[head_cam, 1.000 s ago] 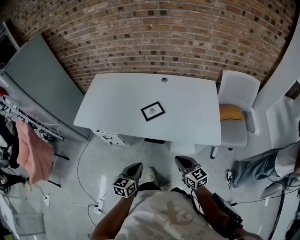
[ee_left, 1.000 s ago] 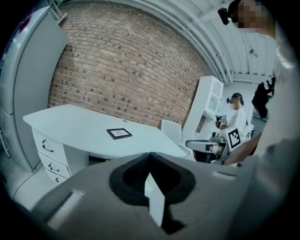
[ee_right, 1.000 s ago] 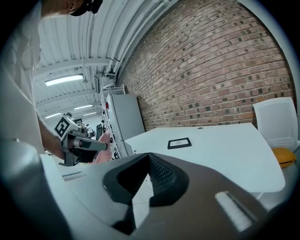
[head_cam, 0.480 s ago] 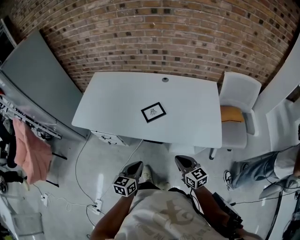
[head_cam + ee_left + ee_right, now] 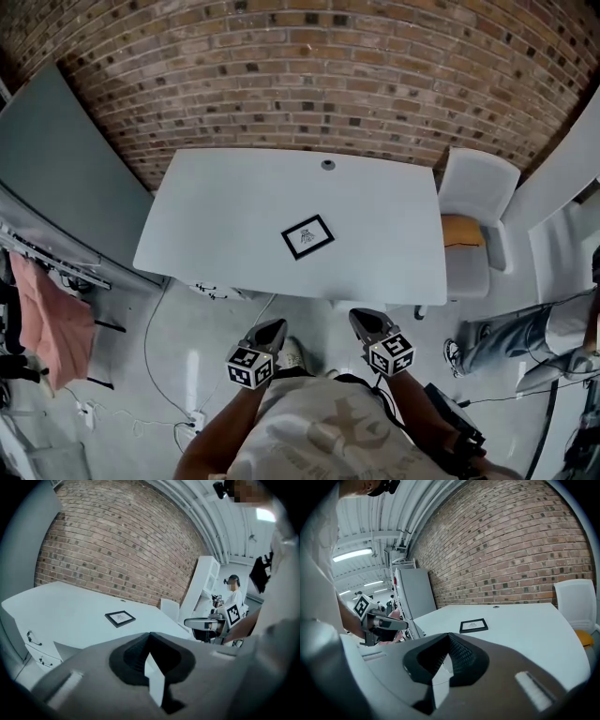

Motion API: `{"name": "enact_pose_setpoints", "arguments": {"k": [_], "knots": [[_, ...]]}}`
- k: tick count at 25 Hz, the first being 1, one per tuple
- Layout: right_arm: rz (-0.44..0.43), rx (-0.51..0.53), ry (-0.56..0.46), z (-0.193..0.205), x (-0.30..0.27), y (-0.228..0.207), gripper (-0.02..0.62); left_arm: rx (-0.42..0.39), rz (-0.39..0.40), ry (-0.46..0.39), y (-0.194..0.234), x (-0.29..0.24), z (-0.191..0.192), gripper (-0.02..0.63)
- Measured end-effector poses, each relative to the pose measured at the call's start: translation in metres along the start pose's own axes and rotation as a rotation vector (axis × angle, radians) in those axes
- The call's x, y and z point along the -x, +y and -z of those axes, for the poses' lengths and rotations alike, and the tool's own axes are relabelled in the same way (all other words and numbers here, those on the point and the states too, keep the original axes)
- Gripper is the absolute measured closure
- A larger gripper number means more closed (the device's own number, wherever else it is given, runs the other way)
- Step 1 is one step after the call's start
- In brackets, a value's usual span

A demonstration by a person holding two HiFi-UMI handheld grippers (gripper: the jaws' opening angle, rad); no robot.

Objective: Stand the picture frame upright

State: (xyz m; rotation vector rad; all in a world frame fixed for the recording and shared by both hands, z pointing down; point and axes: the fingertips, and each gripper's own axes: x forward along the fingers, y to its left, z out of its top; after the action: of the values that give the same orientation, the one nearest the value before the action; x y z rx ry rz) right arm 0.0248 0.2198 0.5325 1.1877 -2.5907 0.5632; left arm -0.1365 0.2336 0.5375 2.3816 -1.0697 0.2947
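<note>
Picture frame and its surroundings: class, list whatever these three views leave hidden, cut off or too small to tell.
Picture frame, all views: print too small to make out; back and any stand hidden, as it lies flat on the table.
Orange thing on the white chair, head view: too small to identify.
Person, head view: cut off by the right edge; only legs show.

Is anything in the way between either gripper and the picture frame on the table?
Nothing visible. The picture frame lies flat on the white table, bare tabletop between it and the near edge. The left gripper and right gripper, both shut and empty, are short of that edge.
</note>
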Motion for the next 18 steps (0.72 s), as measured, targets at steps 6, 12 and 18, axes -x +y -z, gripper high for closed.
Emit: {"name": "enact_pose_setpoints", "arguments": {"k": [6,12,18], "knots": [[0.063,0.006,-0.012,-0.025,-0.025,-0.019,0.588,-0.027,0.074,-0.007,0.026,-0.029,-0.037,0.603],[0.13,-0.004,-0.006,-0.04,-0.04,-0.029,0.588,-0.016,0.125,0.01,0.049,-0.037,-0.049,0.603],[0.186,-0.011,-0.003,-0.056,-0.052,-0.037,0.588,0.01,0.124,0.008,0.073,-0.034,-0.053,0.603]]}}
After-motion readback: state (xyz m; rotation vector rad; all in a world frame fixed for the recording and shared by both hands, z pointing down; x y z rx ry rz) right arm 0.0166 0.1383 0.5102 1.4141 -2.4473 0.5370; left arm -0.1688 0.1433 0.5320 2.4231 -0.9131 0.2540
